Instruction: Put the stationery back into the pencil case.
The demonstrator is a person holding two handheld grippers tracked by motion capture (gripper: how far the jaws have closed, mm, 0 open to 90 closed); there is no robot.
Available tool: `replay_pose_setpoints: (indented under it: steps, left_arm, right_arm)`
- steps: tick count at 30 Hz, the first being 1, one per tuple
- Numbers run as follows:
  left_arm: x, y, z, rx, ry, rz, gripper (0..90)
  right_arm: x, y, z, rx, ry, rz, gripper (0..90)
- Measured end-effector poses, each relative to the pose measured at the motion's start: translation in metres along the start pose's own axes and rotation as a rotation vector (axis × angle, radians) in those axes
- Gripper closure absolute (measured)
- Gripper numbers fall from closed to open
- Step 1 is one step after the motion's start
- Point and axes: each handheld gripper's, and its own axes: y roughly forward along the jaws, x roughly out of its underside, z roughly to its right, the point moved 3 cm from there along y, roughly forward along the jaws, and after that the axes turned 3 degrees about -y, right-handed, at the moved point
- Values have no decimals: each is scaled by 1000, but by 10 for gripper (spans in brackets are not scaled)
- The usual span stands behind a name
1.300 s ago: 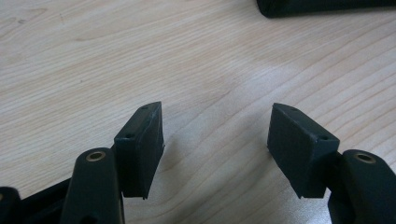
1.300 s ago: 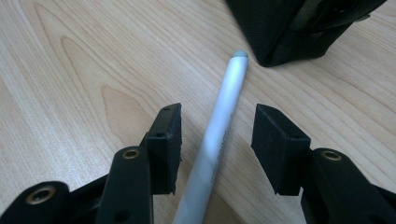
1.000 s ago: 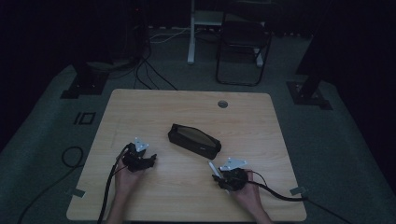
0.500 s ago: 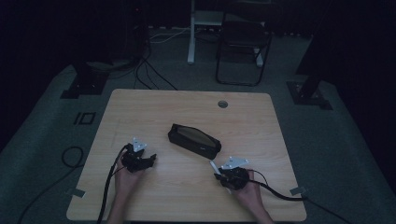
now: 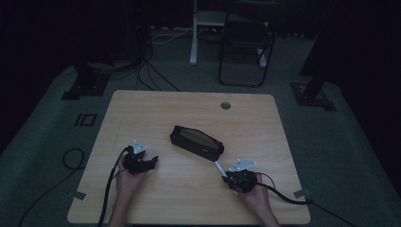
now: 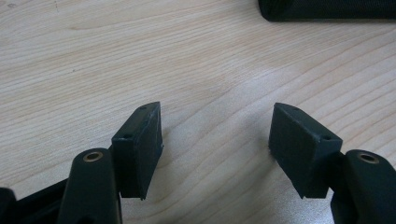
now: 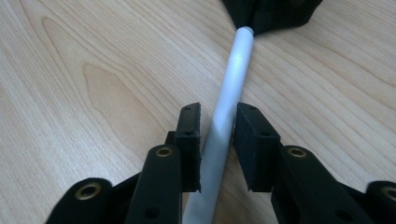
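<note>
A black zip pouch (image 5: 196, 143) lies slantwise at the middle of the wooden table (image 5: 142, 109). A white pen (image 5: 219, 167) sticks out of its near right end, toward my right gripper (image 5: 227, 175). In the right gripper view the pen (image 7: 233, 79) runs between the two pads of that gripper (image 7: 218, 126). Its jaws have just been closing and now pinch the pen. My left gripper (image 5: 152, 162) rests low over bare wood to the left of the pouch. It stands open (image 6: 217, 140) with nothing between its pads. The pouch's edge (image 6: 327, 8) lies farther off.
A round cable hole (image 5: 225, 105) sits near the table's far edge. Behind the table, on the dark floor, stand a chair (image 5: 246, 47), stand feet and loose cables. Each gripper trails a cable off the near edge.
</note>
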Motion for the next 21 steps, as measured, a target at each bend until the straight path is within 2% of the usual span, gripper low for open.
replay_pose_setpoints:
  steps: [4, 12, 21]
  left_arm:
    - [0, 0, 0, 2, 0, 3, 353]
    - [1, 0, 0, 6, 2, 9, 352]
    - [1, 1, -1, 8, 4, 18, 337]
  right_arm:
    - [0, 0, 1, 6, -6, -5, 776]
    - [0, 0, 2, -3, -17, -4, 780]
    - [0, -1, 0, 12, -41, -5, 785]
